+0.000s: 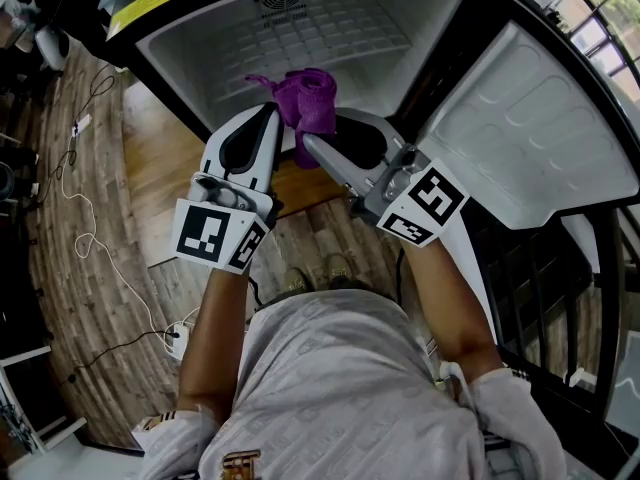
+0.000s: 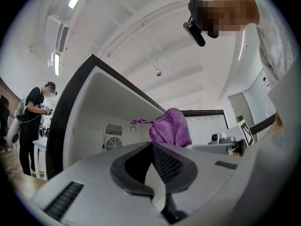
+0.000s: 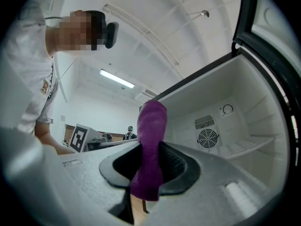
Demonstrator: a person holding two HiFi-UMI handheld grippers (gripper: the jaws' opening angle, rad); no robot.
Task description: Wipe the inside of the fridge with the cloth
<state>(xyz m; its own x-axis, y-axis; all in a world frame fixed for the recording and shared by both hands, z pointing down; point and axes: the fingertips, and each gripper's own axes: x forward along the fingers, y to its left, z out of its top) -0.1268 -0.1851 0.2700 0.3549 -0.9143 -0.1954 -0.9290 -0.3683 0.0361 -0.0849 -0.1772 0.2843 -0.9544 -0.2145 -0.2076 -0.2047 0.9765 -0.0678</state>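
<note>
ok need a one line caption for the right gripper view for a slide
Right claw shut on a purple cloth, raised in front of the open fridge and its rear fan vent.

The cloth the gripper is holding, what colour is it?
Purple. The cloth shows best in the right gripper view, pinched by the right gripper.

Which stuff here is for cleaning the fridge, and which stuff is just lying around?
For the job:
- purple cloth, pinched in the right gripper
- open fridge and its door

Just lying about:
- white cable trailing over the wooden floor
</note>
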